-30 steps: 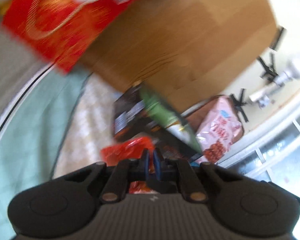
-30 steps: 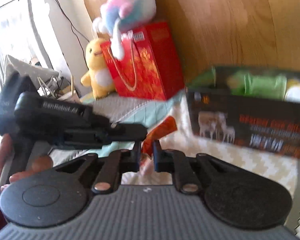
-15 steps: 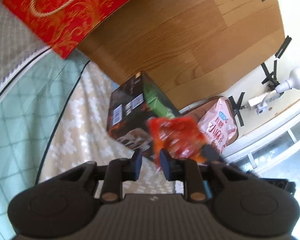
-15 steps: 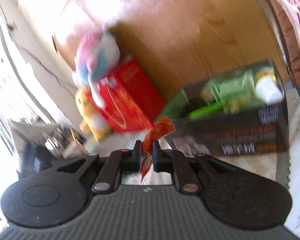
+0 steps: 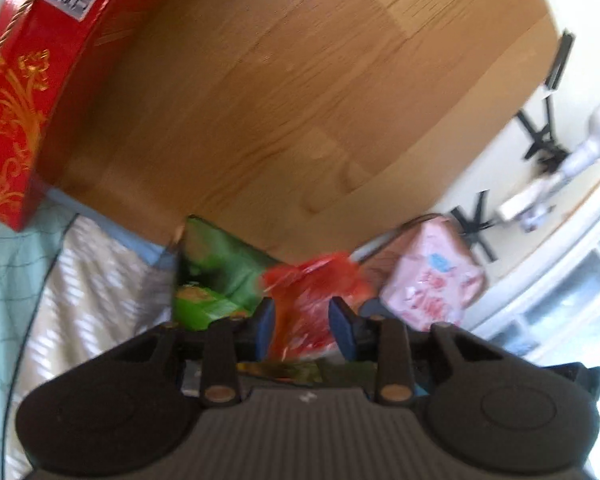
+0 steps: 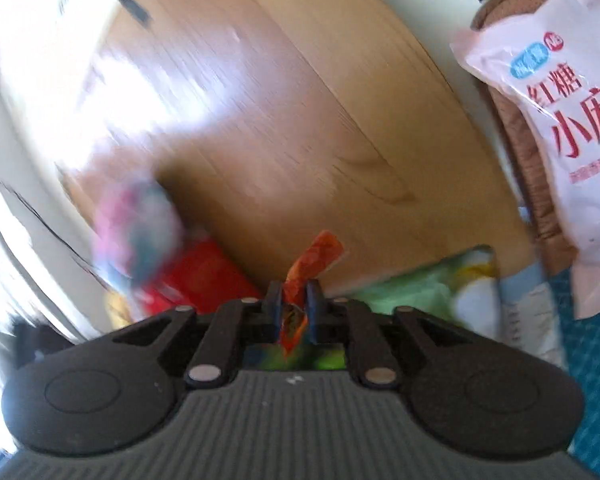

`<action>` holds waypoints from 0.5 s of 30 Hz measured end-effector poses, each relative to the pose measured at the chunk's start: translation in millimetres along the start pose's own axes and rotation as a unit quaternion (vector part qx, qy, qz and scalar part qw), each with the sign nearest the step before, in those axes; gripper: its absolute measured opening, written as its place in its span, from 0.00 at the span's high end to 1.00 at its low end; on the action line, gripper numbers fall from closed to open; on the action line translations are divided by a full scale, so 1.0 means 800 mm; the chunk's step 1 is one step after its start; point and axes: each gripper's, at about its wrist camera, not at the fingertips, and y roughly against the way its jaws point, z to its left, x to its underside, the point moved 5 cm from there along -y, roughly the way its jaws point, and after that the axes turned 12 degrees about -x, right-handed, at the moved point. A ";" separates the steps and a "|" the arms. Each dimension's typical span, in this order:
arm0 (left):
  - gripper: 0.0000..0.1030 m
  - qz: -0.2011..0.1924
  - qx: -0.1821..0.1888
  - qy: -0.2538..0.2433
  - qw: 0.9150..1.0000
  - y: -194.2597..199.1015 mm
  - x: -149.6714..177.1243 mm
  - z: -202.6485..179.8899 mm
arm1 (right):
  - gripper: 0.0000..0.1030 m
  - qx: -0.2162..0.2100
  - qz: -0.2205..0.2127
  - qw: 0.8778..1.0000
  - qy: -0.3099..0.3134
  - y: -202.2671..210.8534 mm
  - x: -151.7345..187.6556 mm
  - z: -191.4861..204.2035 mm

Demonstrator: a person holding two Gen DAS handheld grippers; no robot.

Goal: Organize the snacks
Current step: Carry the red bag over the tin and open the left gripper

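Wooden headboard (image 5: 300,92) backs a dark carton holding green snack packets (image 5: 216,280), while both grippers' fingers (image 5: 265,322) (image 6: 274,304) are opening around a crinkly red-orange wrapper (image 6: 312,264)

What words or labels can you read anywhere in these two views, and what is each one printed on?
"红糖" and below it "小麻", cut off by the picture's edge: on the pink and white snack bag in the right wrist view.
Blue badge and small red line on that bag: too blurred to read.
White sticker on the red gift bag: dark characters, not legible.
Orange-red snack packet: no readable print.
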 end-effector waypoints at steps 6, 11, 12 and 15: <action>0.71 -0.017 -0.012 -0.036 0.999 0.040 0.020 0.009 | 0.75 0.046 0.001 0.995 0.084 0.012 0.018 0.018; 0.69 -0.008 -0.022 -0.069 0.997 0.096 0.069 0.022 | 0.68 0.005 0.019 0.998 0.064 0.058 0.046 0.043; 0.69 -0.002 -0.025 -0.072 0.997 0.104 0.081 0.026 | 0.63 -0.011 0.039 0.997 0.063 0.068 0.060 0.048; 0.69 0.032 -0.034 -0.078 0.996 0.122 0.126 0.045 | 0.62 -0.040 0.107 0.991 0.073 0.088 0.112 0.074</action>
